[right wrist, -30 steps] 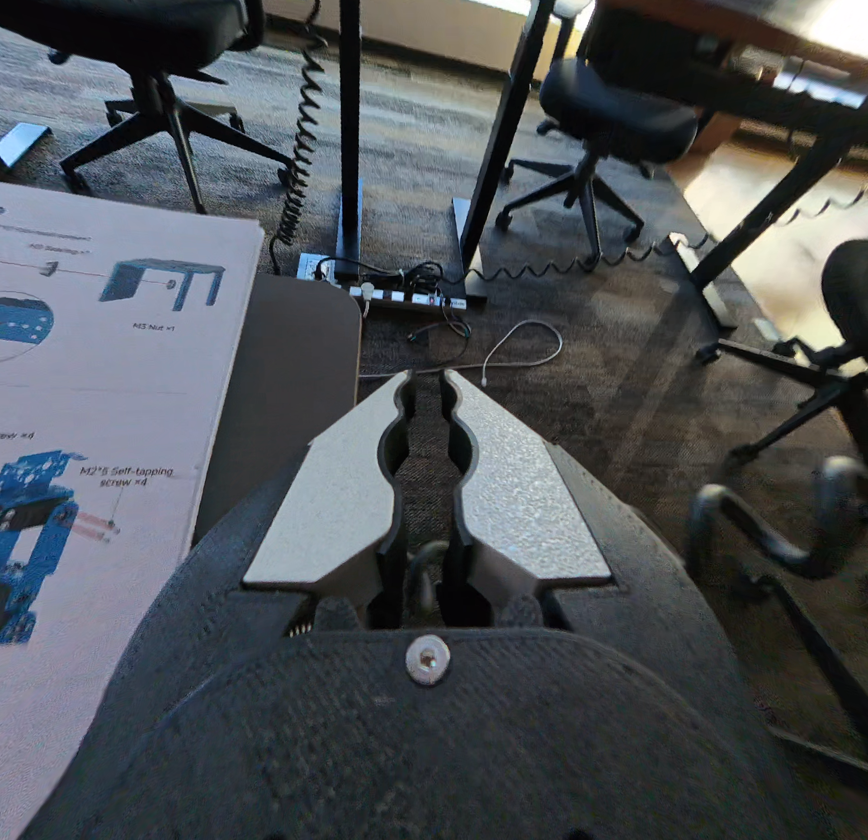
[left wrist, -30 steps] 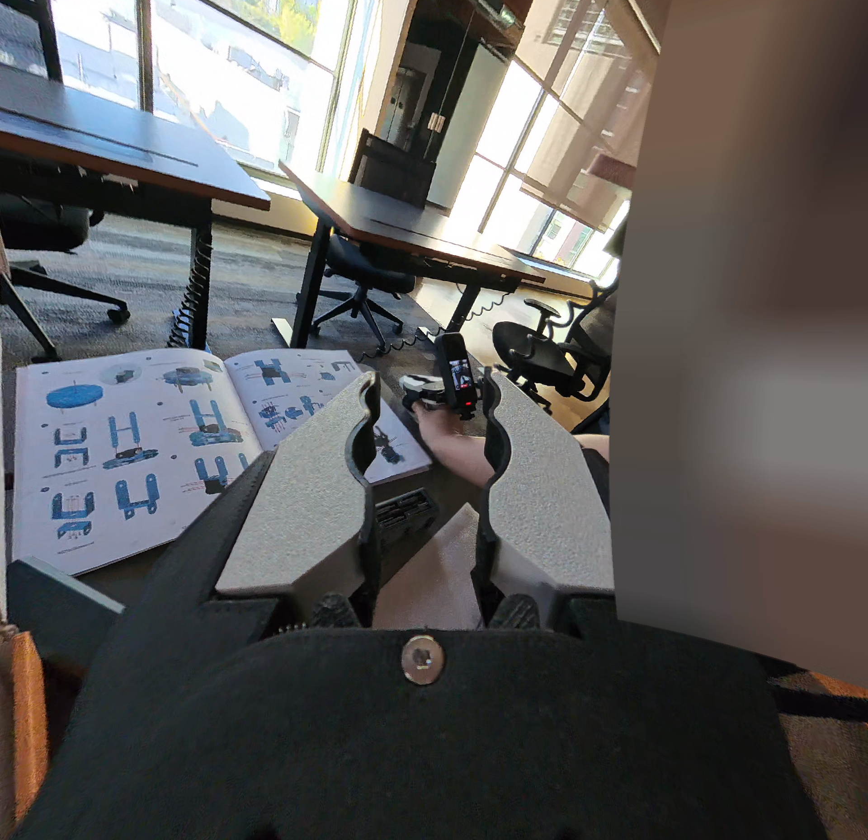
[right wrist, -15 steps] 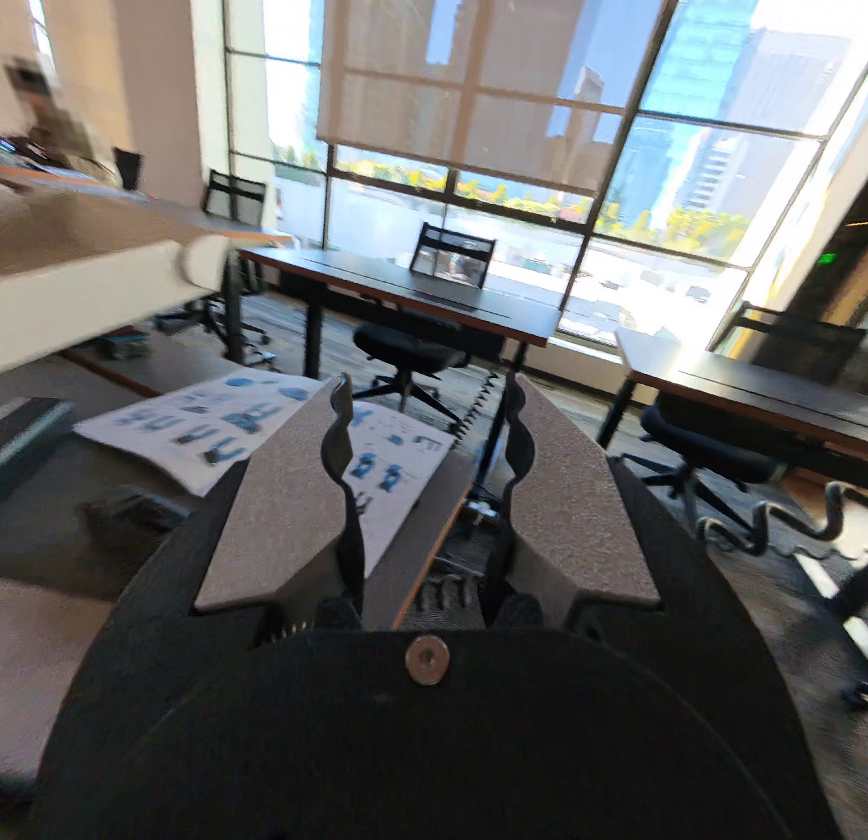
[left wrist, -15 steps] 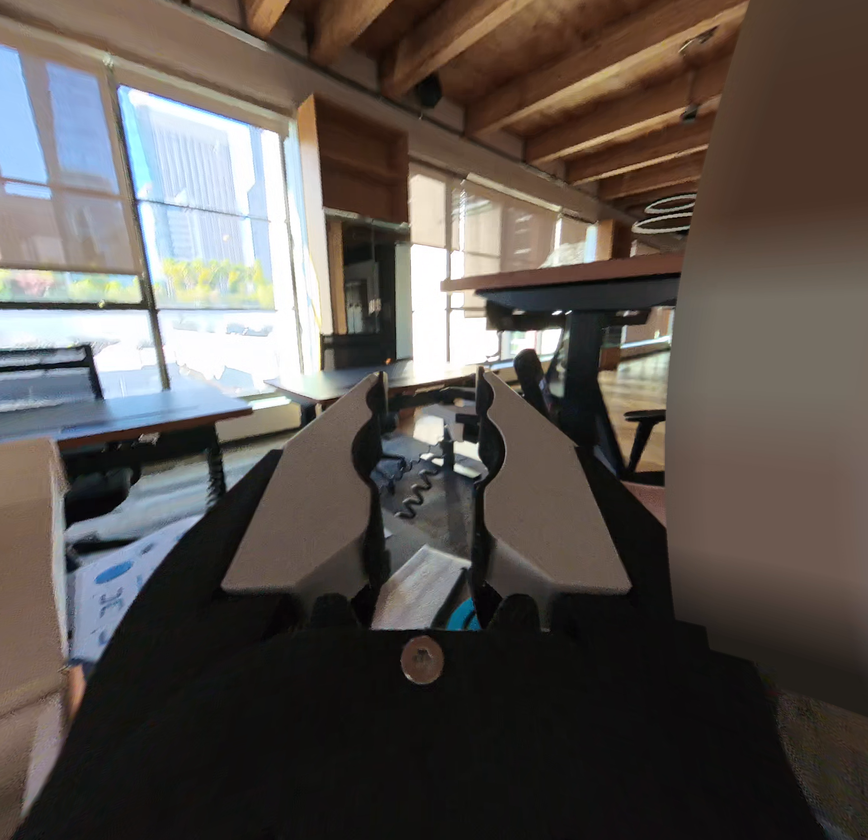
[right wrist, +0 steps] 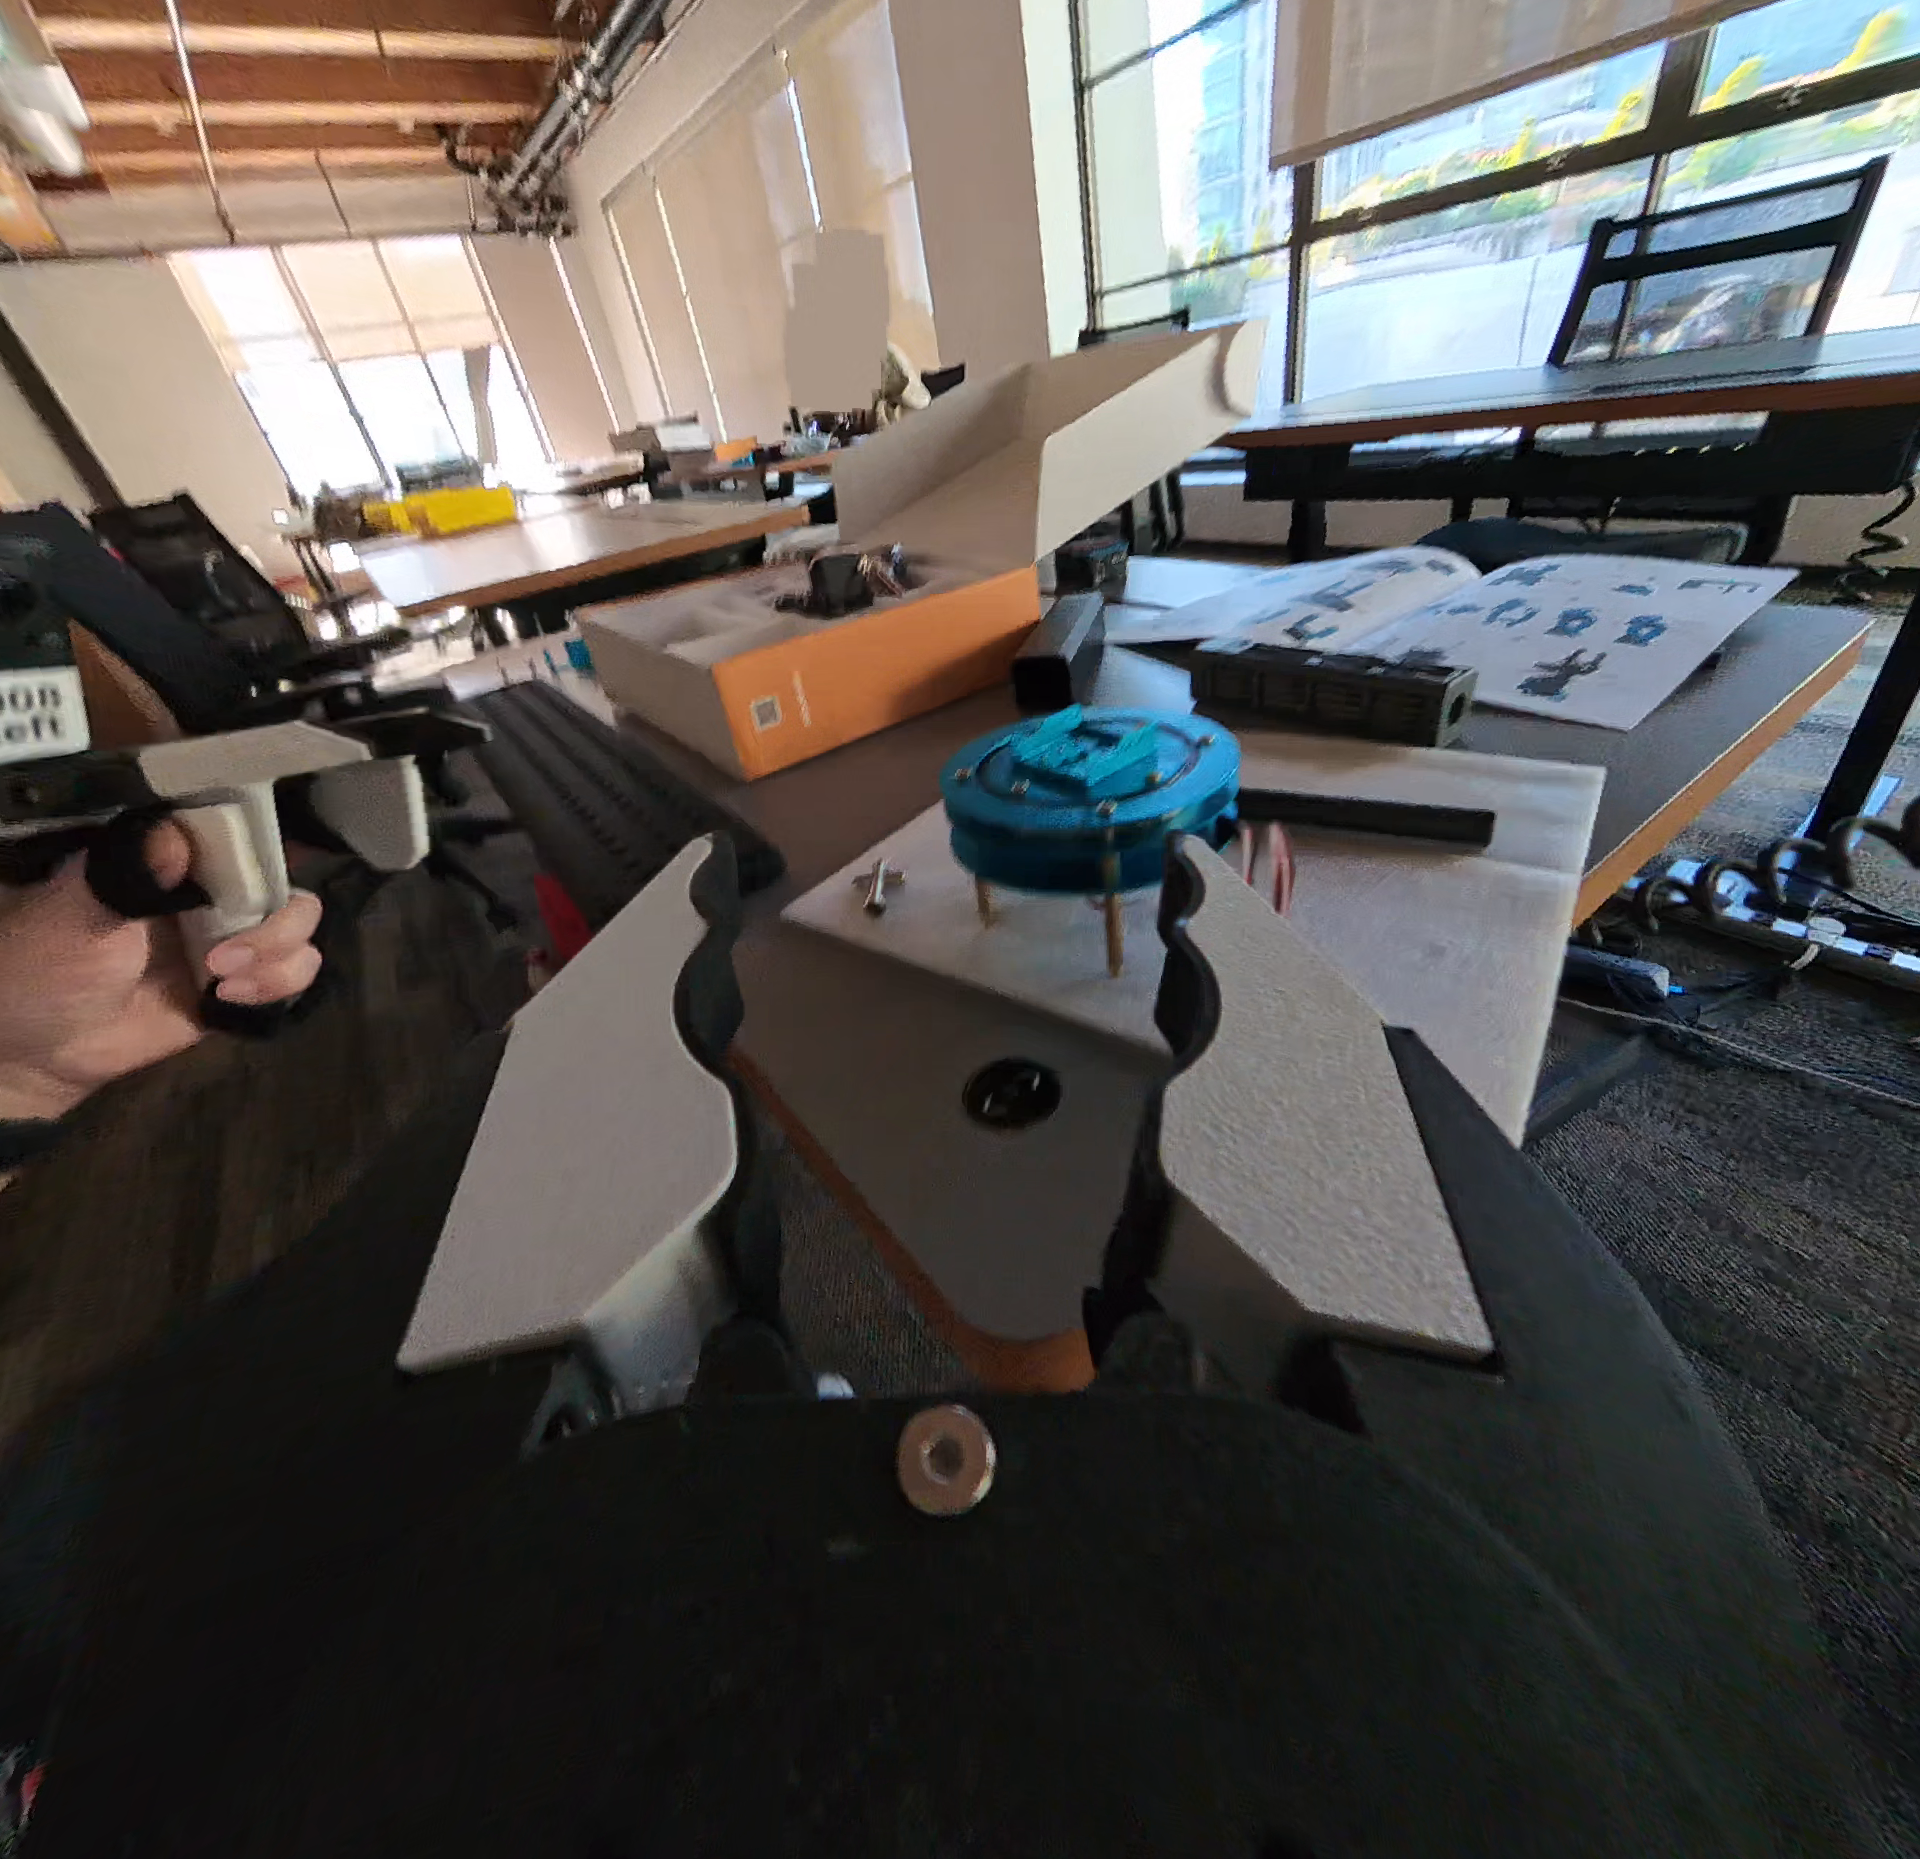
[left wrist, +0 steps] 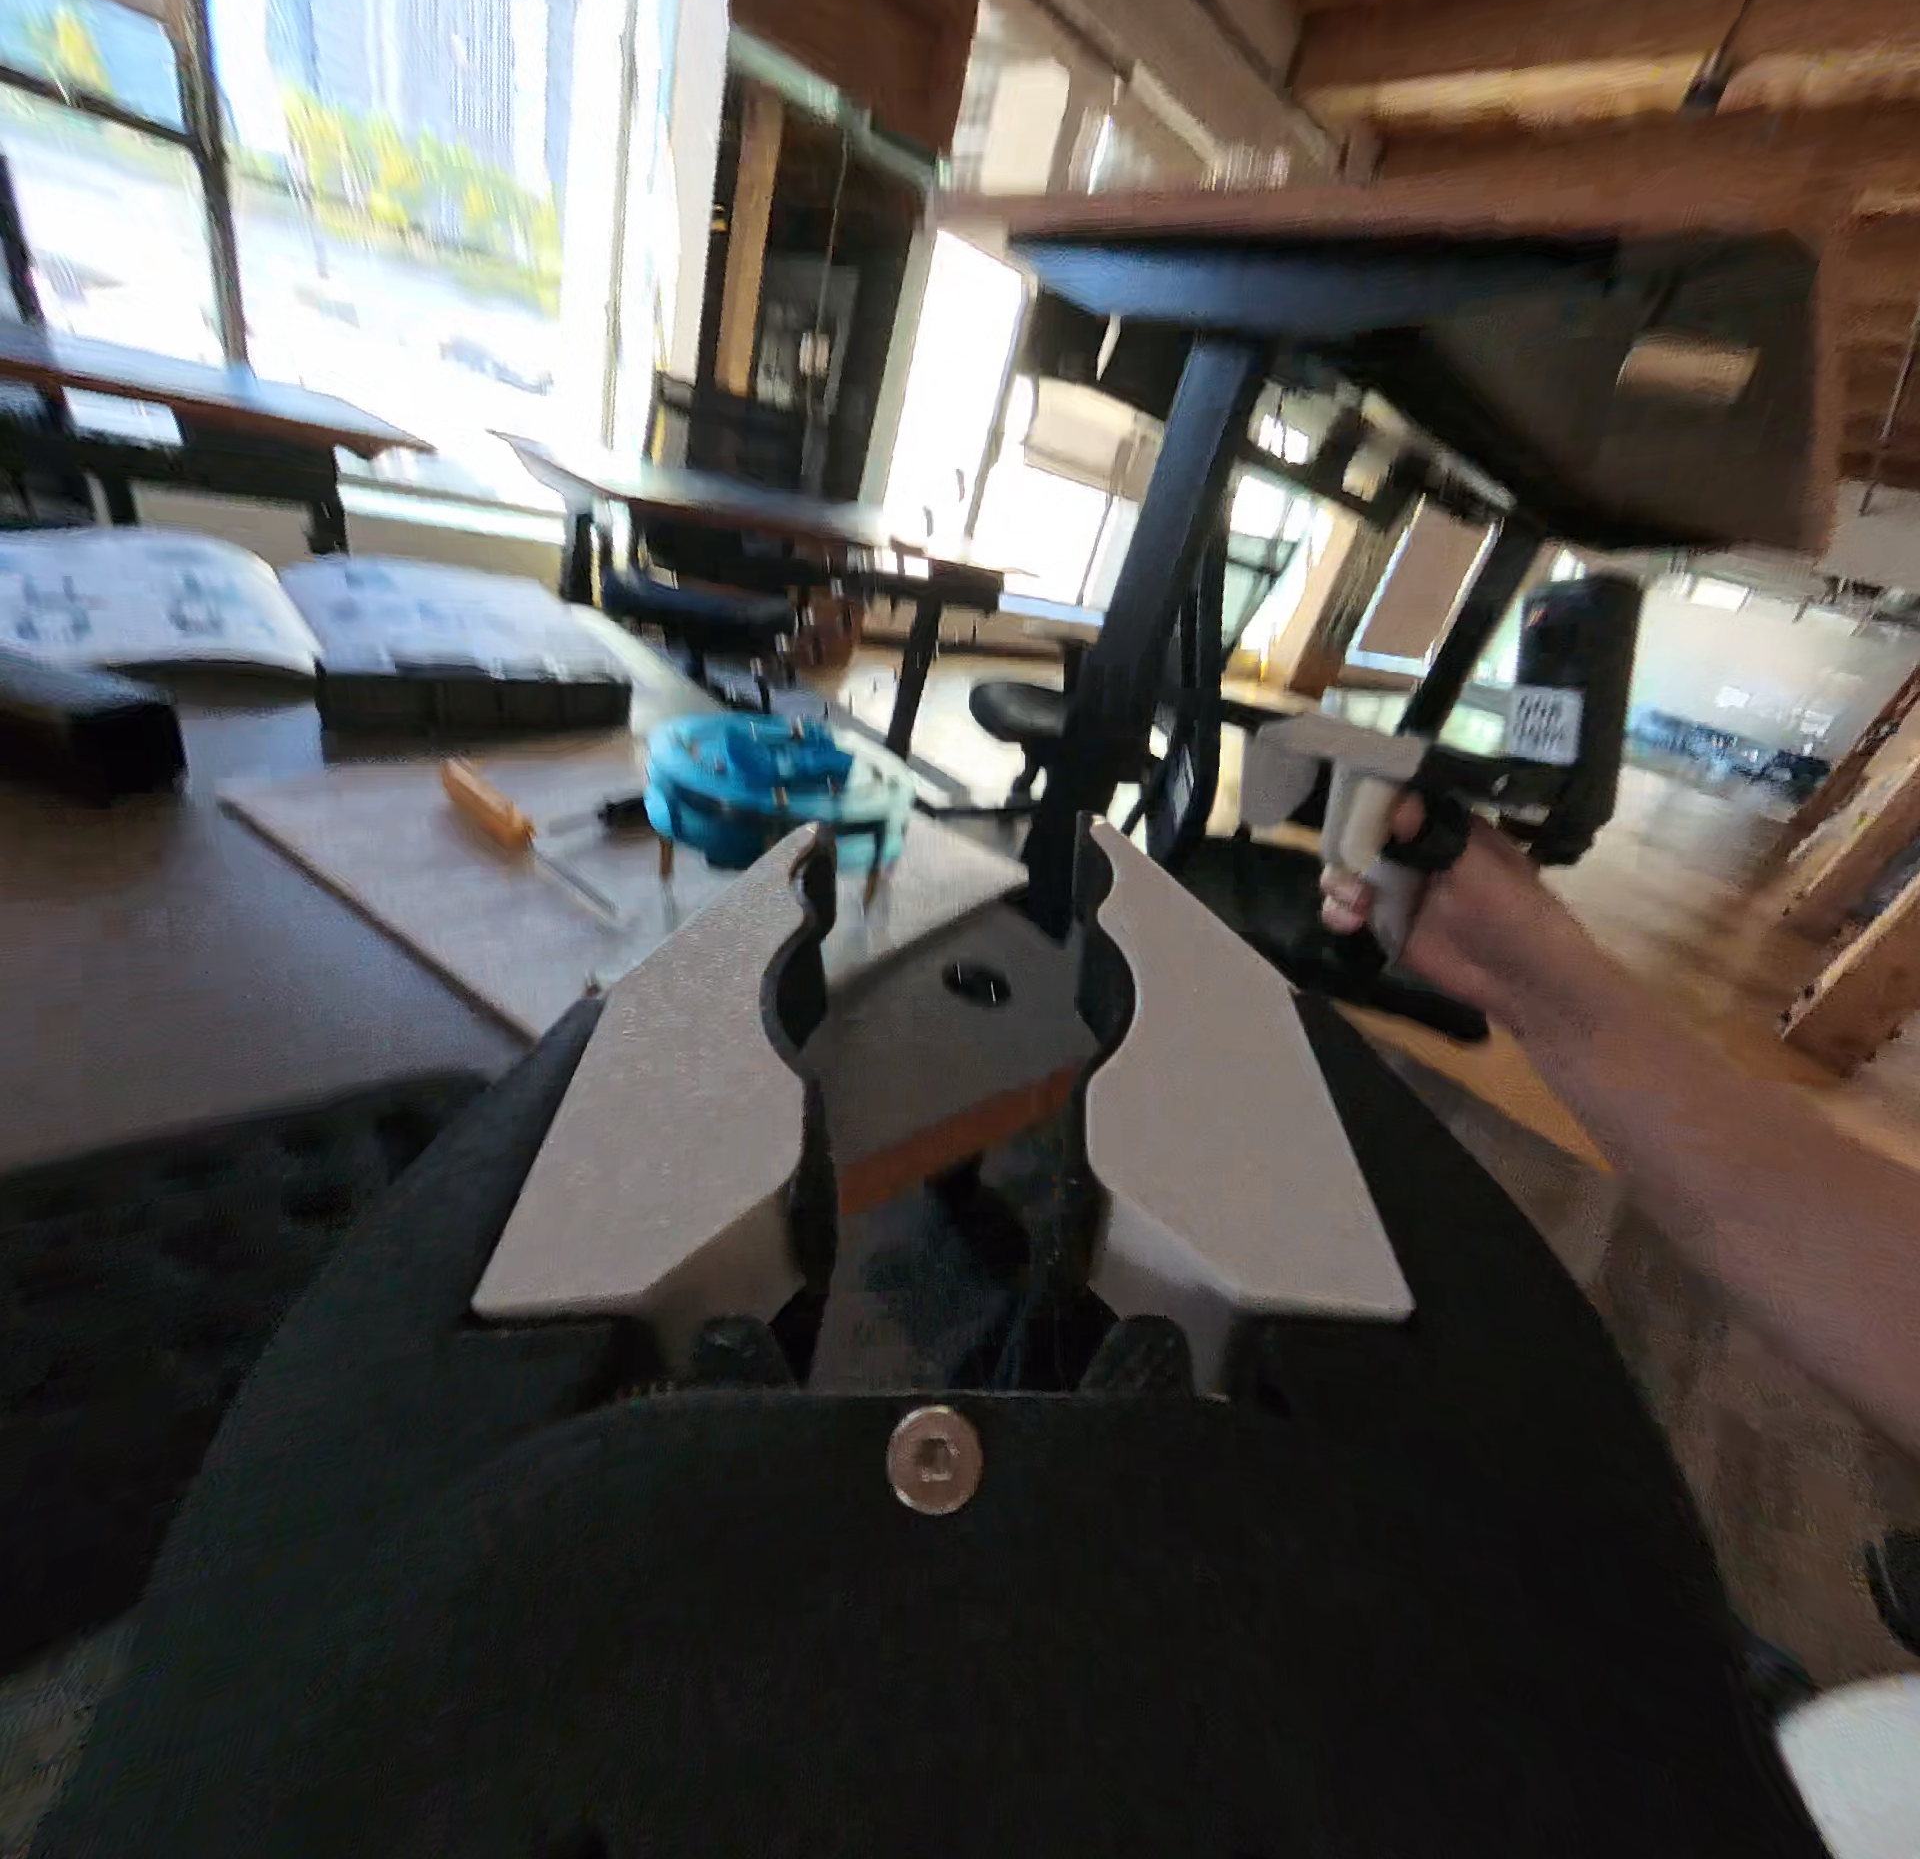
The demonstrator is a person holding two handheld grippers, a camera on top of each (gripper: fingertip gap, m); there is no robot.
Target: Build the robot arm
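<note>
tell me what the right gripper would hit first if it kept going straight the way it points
Probably the near corner of the grey mat at the table edge, then the blue round assembly standing on its brass legs. The right gripper is open and empty; depth is hard to judge.

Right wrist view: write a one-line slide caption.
Open right tongs hover before a blue round assembly on a grey mat, holding nothing.

A: Any writing we can log?
B: Right wrist view, far left: white label [right wrist: 36, 713] on black housing [right wrist: 31, 604], printed, we skip the words.
A: Orange box [right wrist: 831, 687]?
B: Square code mark [right wrist: 767, 713] and tiny print, unreadable. Open booklet [right wrist: 1507, 625], upper right: captions blurred. Left wrist view, right side: white tag [left wrist: 1543, 713], blurred.
</note>
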